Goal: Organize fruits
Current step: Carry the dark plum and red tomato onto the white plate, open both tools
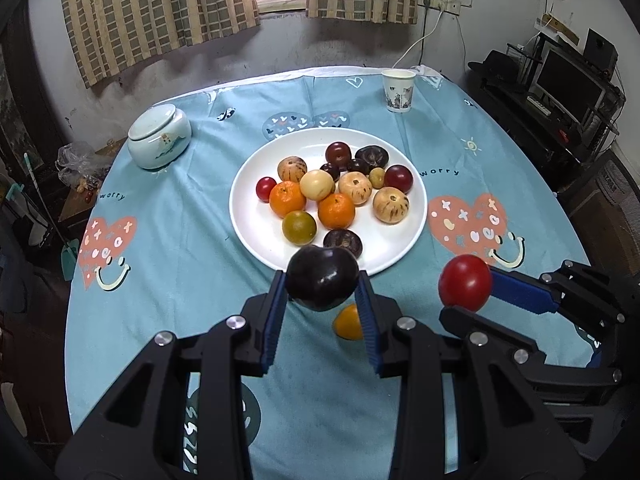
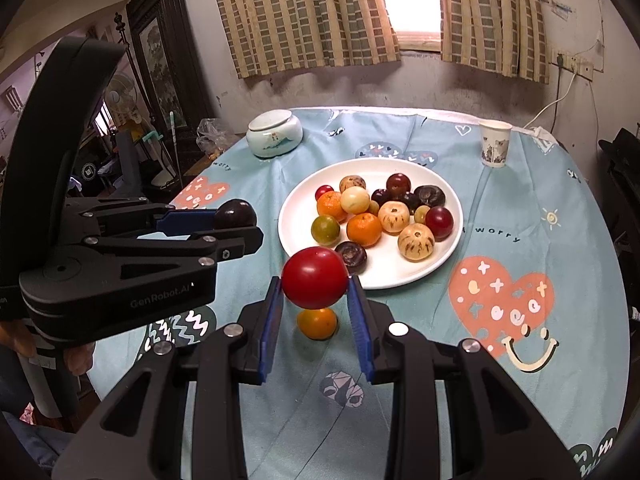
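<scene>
left gripper (image 1: 322, 286) clamps dark plum (image 1: 322, 278) | right gripper (image 2: 314, 286) pinches red tomato (image 2: 315, 277) | plate (image 1: 256, 236) just ahead, so both likely headed there | orange fruit (image 2: 317, 323) below, probably next

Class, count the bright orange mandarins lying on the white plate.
2: one near the plate's left side, one beside it toward the middle. None looks hidden.

1 plate (image 1: 404, 256), 1 cup (image 1: 398, 90), 1 lidded jar (image 1: 159, 136), 2 tools, approx. 16 fruits on plate (image 1: 336, 210).
</scene>
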Tool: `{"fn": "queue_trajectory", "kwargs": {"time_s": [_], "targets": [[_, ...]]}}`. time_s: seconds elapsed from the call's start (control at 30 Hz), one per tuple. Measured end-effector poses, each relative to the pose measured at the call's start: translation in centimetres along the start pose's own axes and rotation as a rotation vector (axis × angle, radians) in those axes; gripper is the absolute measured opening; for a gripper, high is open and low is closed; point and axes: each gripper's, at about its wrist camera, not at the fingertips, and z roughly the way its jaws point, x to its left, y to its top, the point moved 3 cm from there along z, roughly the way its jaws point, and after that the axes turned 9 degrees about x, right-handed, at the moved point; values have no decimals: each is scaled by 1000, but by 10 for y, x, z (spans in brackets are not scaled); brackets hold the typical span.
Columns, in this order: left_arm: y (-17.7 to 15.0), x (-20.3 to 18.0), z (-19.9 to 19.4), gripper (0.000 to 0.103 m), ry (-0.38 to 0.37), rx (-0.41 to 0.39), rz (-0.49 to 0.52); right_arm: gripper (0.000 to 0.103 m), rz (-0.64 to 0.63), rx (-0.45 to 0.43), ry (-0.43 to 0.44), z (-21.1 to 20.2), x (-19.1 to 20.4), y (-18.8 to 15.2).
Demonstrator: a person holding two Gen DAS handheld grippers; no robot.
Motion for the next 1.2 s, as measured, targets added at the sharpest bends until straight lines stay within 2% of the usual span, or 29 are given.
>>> {"fn": "queue_trajectory", "kwargs": {"time_s": [0.23, 0.67, 1.0, 1.2], "targets": [[19, 5, 26, 35, -6, 26, -4, 33, 6, 27, -1, 21, -12, 14], [85, 25, 55, 35, -1, -21, -30, 33, -7, -30, -31, 46, -44, 88], [104, 33, 84, 35, 14, -1, -41, 33, -6, -1, -24, 77, -61, 107], [106, 53, 92, 35, 18, -4, -80, 33, 29, 10, -45, 87, -81, 105]]}}
